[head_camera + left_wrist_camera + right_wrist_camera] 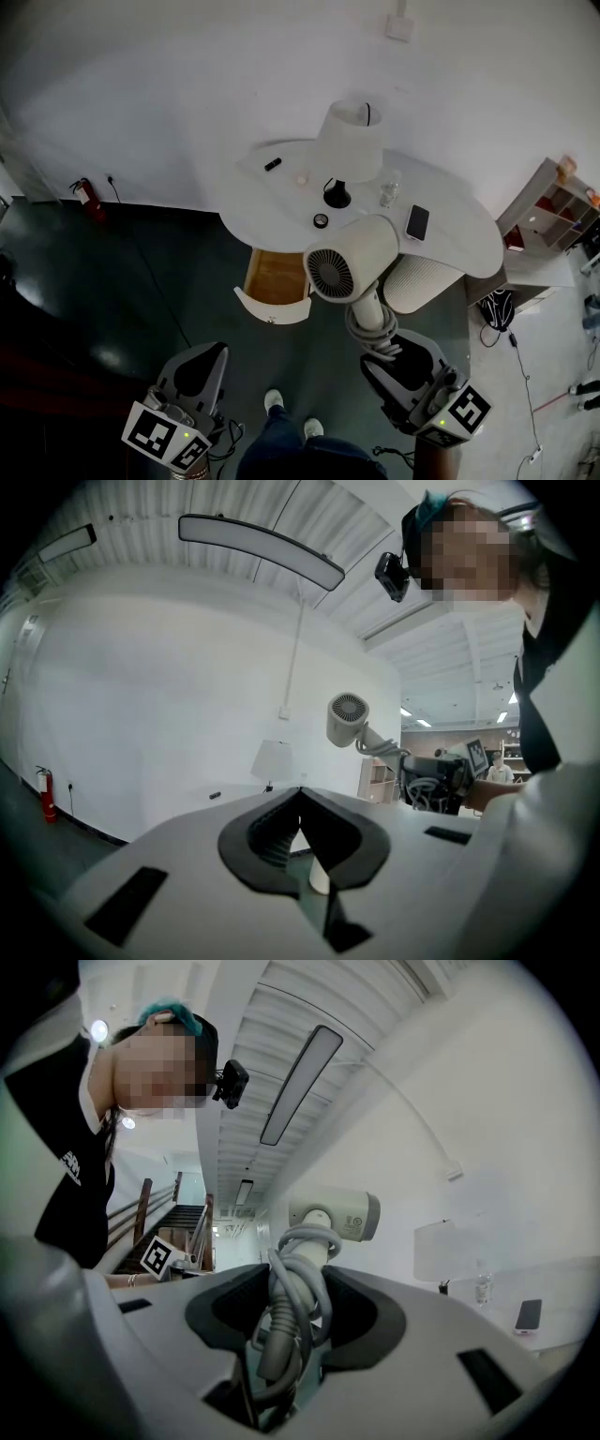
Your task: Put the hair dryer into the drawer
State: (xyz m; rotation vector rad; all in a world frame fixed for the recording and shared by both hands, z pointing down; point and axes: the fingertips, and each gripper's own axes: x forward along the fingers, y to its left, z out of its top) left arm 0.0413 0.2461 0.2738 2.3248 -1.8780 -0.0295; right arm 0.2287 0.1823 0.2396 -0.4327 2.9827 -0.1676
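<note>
- Where the right gripper [384, 339] rises from lower right in the head view, its jaws are clamped on the handle of the hair dryer [352, 258].
- Cord [371, 326] is wound in loops round that handle; the right gripper view shows the cord and handle together between the pads, with the plug end hanging down in front.
- Dryer stands upright above the gripper, barrel level, rear grille facing the head camera.
- Dryer is outside the drawer [277, 278]: in the head view it sits just right of it, over the near edge of the table [281, 187].
- Drawer is pulled open under the table's front edge; wooden bottom shows, white curved front toward the person.
- Left gripper [208, 354] at lower left, well apart from the dryer and drawer. Its own view shows the fingertips met, nothing between them.
- On the table: lamp [354, 141] with white shade, clear bottle [388, 194], dark phone [417, 222], small ring like a tape roll [321, 220], short black item [273, 165] near the far left edge.
- Fire extinguisher [87, 197] stands on the floor against the wall, far left.
- Open shelf unit [548, 211] at far right.
- Person's shoes [274, 401] at bottom centre, between the two grippers.
</note>
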